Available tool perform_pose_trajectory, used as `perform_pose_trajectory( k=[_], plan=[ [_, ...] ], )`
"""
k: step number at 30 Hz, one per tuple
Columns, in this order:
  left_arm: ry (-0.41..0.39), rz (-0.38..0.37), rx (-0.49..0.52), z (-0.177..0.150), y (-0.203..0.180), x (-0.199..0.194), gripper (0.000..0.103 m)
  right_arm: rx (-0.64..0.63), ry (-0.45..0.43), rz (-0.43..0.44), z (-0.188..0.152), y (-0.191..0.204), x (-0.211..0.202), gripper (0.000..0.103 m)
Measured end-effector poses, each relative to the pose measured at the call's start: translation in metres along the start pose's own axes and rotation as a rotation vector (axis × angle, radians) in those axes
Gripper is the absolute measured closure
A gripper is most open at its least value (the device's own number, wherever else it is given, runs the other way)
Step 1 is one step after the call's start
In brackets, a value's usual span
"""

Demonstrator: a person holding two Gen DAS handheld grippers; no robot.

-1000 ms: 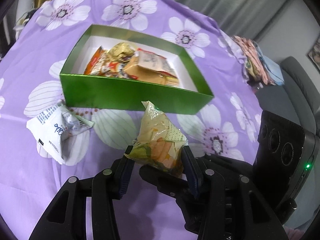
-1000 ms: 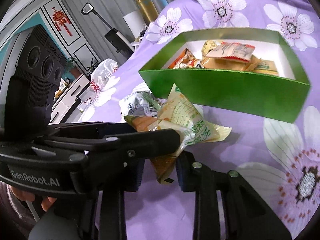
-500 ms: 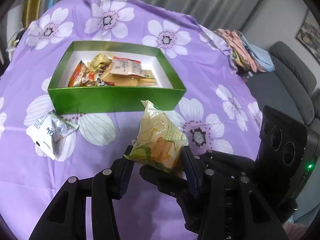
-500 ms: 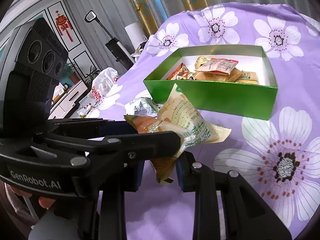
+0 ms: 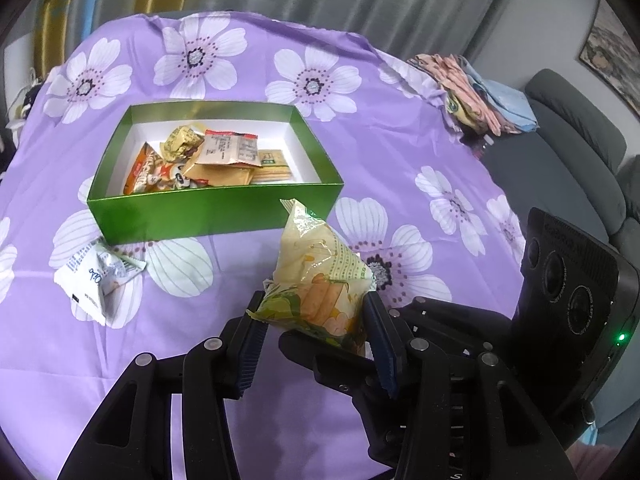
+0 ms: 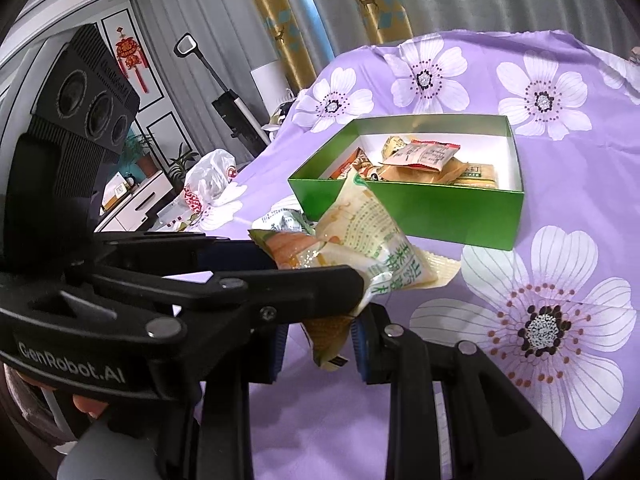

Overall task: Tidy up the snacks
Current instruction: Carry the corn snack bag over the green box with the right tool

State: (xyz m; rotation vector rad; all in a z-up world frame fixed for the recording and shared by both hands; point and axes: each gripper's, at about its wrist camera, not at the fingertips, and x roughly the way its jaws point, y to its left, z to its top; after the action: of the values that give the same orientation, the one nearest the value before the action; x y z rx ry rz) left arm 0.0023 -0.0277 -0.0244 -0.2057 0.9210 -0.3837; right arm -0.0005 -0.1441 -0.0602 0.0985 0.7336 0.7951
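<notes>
Both grippers hold one packet: the left gripper clamps its sides, the right gripper its lower corner. The box lies toward the upper left in the left view, the packet's long axis pointing at its near wall.

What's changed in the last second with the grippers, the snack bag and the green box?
Both grippers, left and right, lifted and drew back from the green box, carrying the yellow snack packet between them. Both grips, the box's contents and the white wrapper stayed unchanged.

I'm looking at a tabletop under a purple flowered cloth (pretty loud print), with a green box and a white packet lying just beside it.
</notes>
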Motion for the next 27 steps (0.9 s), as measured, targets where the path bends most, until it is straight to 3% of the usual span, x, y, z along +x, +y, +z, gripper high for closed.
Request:
perform_pose_trajectory(
  k=[11,27],
  plan=[
    [-0.026,0.013,0.024,0.018,0.004,0.001,0.055,-0.015,-0.021,0.004,0.016,-0.002,0.007,0.075],
    [-0.089,0.012,0.043,0.08,0.033,0.026,0.055,-0.043,-0.083,-0.035,0.072,-0.031,0.043,0.075]
  ],
)
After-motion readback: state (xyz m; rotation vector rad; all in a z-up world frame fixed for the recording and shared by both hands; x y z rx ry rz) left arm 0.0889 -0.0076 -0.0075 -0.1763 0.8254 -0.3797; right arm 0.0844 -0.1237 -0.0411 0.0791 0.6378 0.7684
